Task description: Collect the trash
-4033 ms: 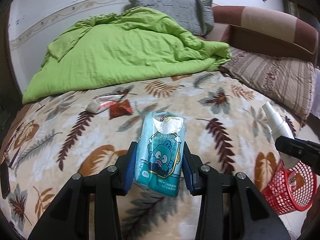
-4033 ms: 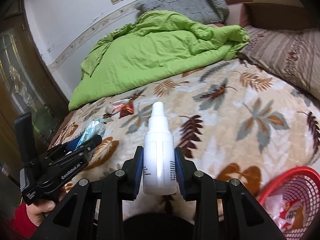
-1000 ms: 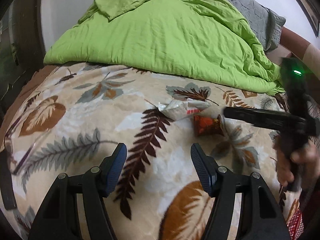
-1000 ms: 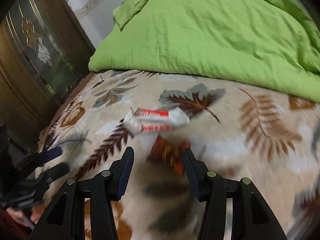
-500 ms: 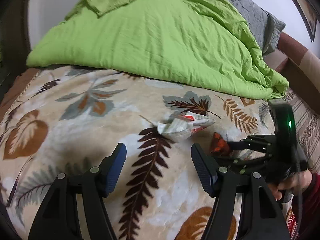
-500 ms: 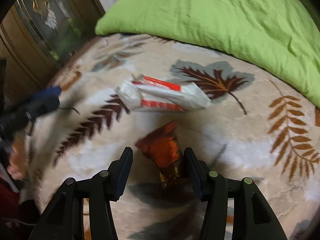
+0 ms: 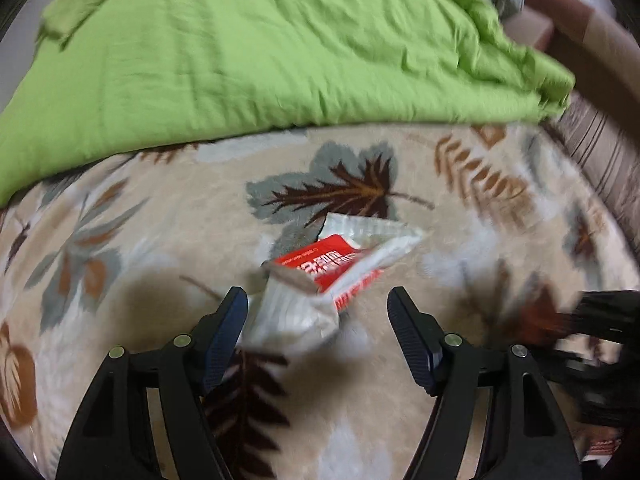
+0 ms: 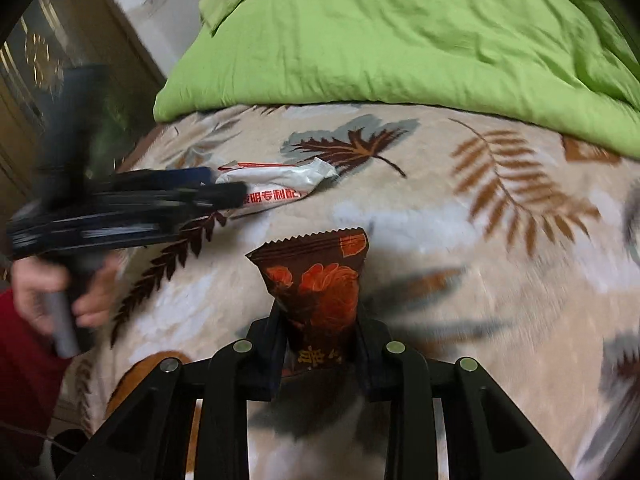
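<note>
On the leaf-patterned blanket (image 7: 168, 240), near the middle of the bed, lie the two pieces of trash we are after: a white and red wrapper (image 7: 320, 280) and a dark brown snack packet (image 8: 320, 292) printed with orange flowers. Our right gripper (image 8: 320, 344) has just been closing, and its fingers now pinch the lower half of the brown packet, which stands upright between them with its zigzag top edge free, so it looks ready to be lifted away. Our left gripper (image 7: 316, 328) has just been opening a little wider; its fingers stand apart over the near, crumpled end of the white wrapper, with the left finger close against it and the right finger well clear, so nothing is gripped there yet. We judge that the wide stance is meant to straddle the puffy wrapper before closing on it. In the right wrist view the left gripper (image 8: 208, 192) comes in from the side, blurred, with the hand (image 8: 52, 300) and a red sleeve (image 8: 24, 360) behind it, its tips at the wrapper (image 8: 276, 184). Beyond both pieces the green duvet (image 7: 260, 52) is heaped across the far side of the bed, well apart from the trash. No bin shows in either view.
</note>
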